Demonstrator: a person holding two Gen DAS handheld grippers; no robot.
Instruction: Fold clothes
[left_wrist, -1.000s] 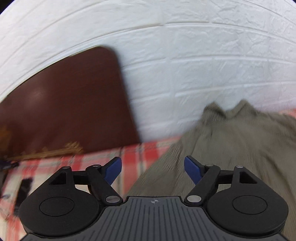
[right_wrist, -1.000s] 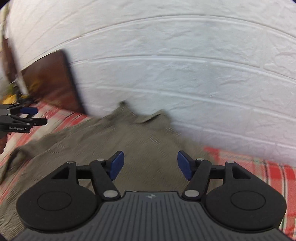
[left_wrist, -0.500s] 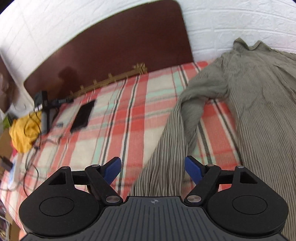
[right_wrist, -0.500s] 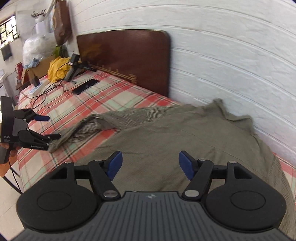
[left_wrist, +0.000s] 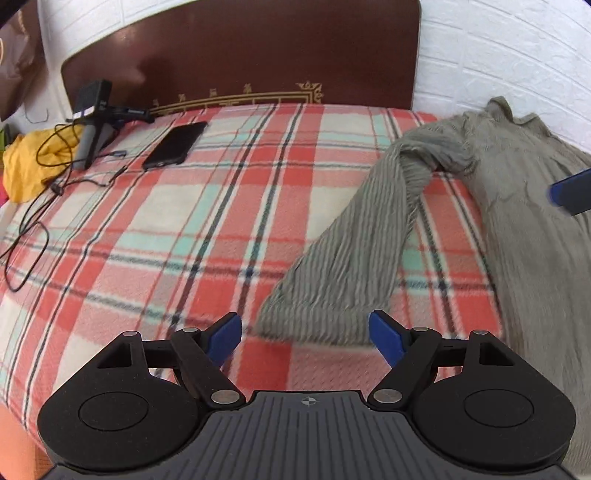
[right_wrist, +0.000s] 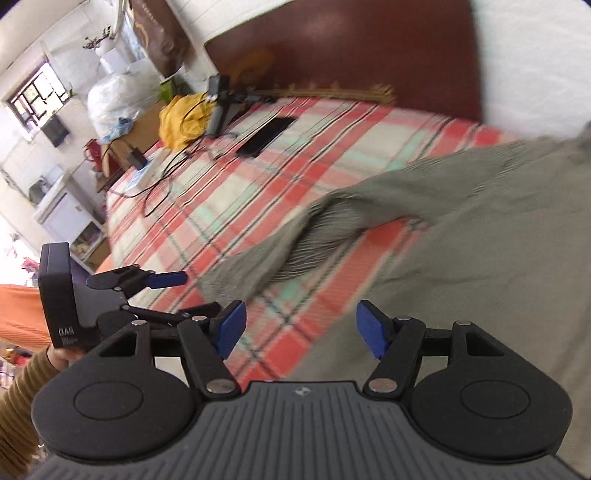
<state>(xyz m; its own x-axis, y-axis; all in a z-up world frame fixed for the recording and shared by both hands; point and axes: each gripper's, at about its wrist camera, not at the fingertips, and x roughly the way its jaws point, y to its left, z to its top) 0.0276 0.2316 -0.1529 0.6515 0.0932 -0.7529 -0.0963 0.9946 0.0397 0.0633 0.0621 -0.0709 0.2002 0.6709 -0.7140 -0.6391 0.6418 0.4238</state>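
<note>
In one second both cameras had swung down from the white wall to the bed, so the left gripper (left_wrist: 306, 332) now pointed at the cuff end of the sleeve (left_wrist: 354, 258) of the olive shirt (left_wrist: 524, 206), which lay just ahead of its wide-open, empty jaws; the right gripper (right_wrist: 298, 325), also open and holding nothing, hovered over the plaid blanket (left_wrist: 177, 229) beside the shirt body, suggesting a sleeve grasp was near

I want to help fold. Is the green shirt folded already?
Not yet. The shirt lies spread on the plaid blanket, its sleeve stretched out to the side.
</note>
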